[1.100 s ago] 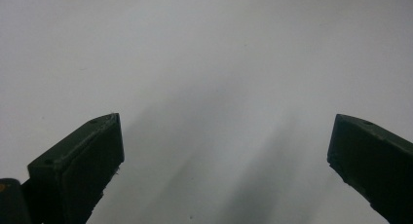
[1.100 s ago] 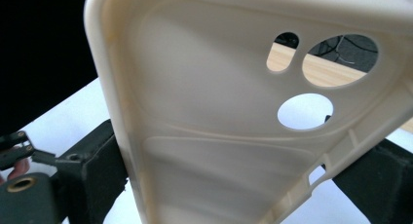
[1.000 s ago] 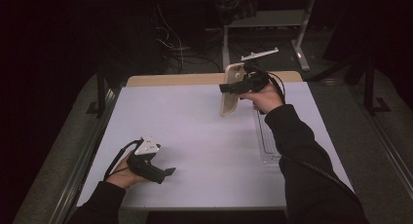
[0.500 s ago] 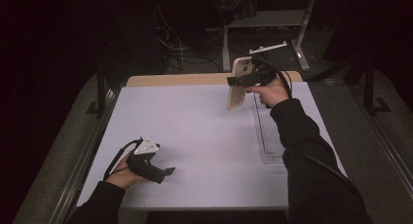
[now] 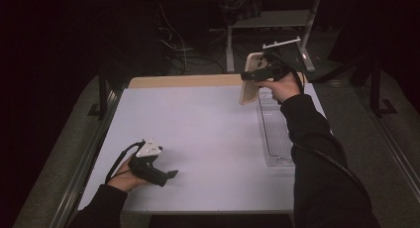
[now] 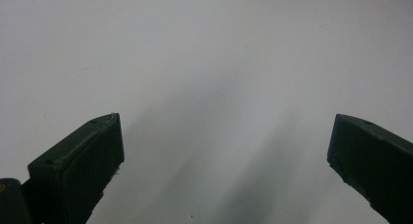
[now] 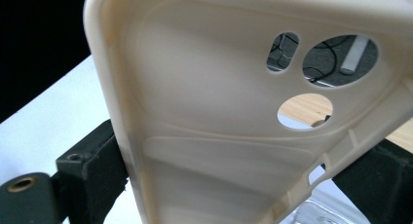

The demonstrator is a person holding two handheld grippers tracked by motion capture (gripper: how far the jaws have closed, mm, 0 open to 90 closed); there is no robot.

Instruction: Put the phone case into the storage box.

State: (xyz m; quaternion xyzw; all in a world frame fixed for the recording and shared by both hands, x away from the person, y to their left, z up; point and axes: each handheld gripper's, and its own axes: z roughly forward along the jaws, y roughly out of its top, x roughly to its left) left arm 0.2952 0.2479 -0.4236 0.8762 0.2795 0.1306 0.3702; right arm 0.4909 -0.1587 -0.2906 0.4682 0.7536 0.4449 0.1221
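The phone case hangs over the table's far right, above the clear tray's far end.

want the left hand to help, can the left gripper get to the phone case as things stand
Probably yes. The left gripper rests open low on the white table, and bare surface lies between it and the phone case, held up by the right gripper.

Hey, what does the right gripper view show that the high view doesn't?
Right gripper view alone: the cream phone case seen from inside, with its camera cutouts, clamped between the black jaws. High view alone: the left gripper open, low over the white table, and the full clear tray. Both: the case held by the right gripper.
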